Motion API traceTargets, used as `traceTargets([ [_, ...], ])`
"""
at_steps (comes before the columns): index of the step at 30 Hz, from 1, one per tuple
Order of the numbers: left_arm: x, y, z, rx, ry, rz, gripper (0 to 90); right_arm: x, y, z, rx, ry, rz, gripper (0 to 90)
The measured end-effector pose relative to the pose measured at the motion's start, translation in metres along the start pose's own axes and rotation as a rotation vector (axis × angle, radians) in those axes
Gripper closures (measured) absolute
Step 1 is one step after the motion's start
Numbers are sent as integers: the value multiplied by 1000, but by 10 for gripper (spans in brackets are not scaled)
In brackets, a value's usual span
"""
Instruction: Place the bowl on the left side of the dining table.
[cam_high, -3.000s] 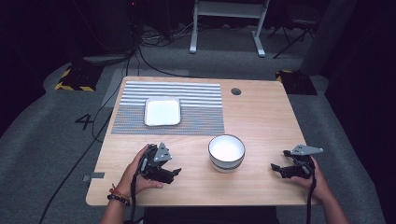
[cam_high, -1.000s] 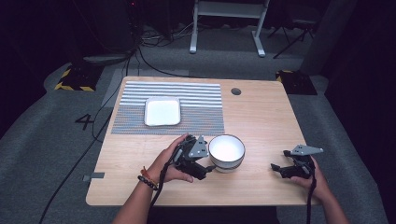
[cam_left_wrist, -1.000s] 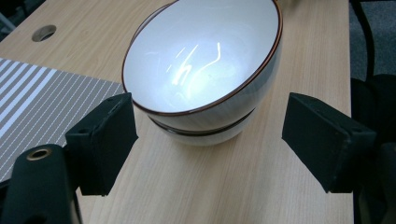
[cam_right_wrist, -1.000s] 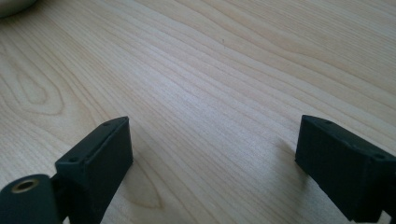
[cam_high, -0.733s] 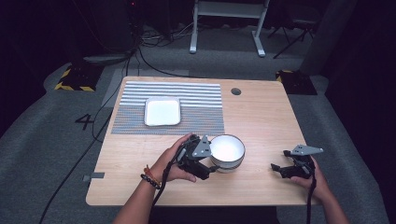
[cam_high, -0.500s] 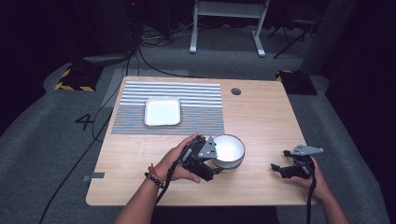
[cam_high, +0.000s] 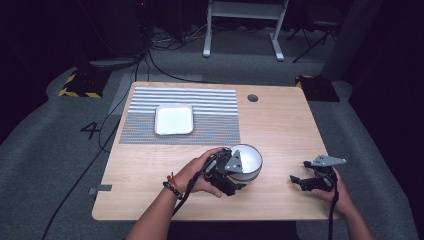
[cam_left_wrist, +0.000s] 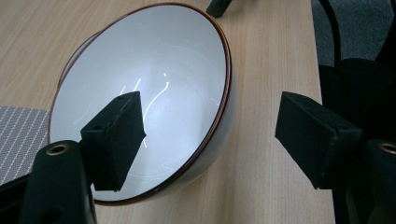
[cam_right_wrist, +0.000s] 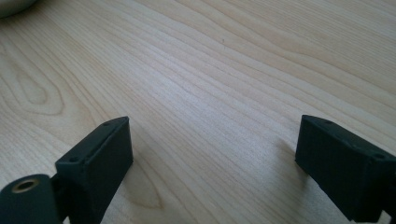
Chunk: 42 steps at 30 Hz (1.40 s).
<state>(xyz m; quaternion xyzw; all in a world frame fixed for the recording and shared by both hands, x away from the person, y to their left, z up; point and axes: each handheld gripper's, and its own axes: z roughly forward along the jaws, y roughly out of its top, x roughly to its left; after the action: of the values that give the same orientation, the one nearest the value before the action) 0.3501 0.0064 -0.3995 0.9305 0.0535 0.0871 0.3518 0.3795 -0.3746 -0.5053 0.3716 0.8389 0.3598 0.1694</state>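
Your left gripper (cam_left_wrist: 210, 135) straddles the rim of the round white ceramic bowl (cam_left_wrist: 154, 88) near the front of the light wooden table (cam_high: 280, 125). Its jaws were just closing but seem not yet pressing. Your right gripper (cam_right_wrist: 212, 163) rests spread open, well apart.

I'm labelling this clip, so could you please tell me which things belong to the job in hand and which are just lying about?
In the job:
- white bowl, its rim between the jaws
- left claw, open, jaws just been closing

Lying about:
- square white plate
- striped placemat
- right claw, open over bare table
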Motion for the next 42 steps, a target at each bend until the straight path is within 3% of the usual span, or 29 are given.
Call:
traceTargets([
  [1,1,0,3,6,-4,-13,234,0,0,0,0,0,1,111],
  [5,3,0,4,-2,-16,-5,204,0,0,0,0,0,0,111],
  [11,1,3,13,27,-12,5,255,0,0,0,-1,-1,-3,114],
  [16,3,2,19,34,-39,-1,288,0,0,0,-2,-3,0,116],
  [17,2,3,19,37,-20,18,310,0,0,0,-2,-2,0,116],
  [19,3,3,19,23,-23,12,343,0,0,0,-2,-2,1,115],
  [21,6,2,17,-6,-4,5,447,0,0,0,-2,-2,1,116],
  [25,9,2,16,-4,-42,7,531,0,0,0,-2,-2,0,116],
  [30,8,4,18,15,-59,40,590,0,0,0,-2,-2,0,116],
  [35,10,6,22,46,-108,71,689,0,0,0,-2,-2,0,116],
  [42,8,11,27,76,-126,110,803,0,0,0,-2,-2,0,116],
])
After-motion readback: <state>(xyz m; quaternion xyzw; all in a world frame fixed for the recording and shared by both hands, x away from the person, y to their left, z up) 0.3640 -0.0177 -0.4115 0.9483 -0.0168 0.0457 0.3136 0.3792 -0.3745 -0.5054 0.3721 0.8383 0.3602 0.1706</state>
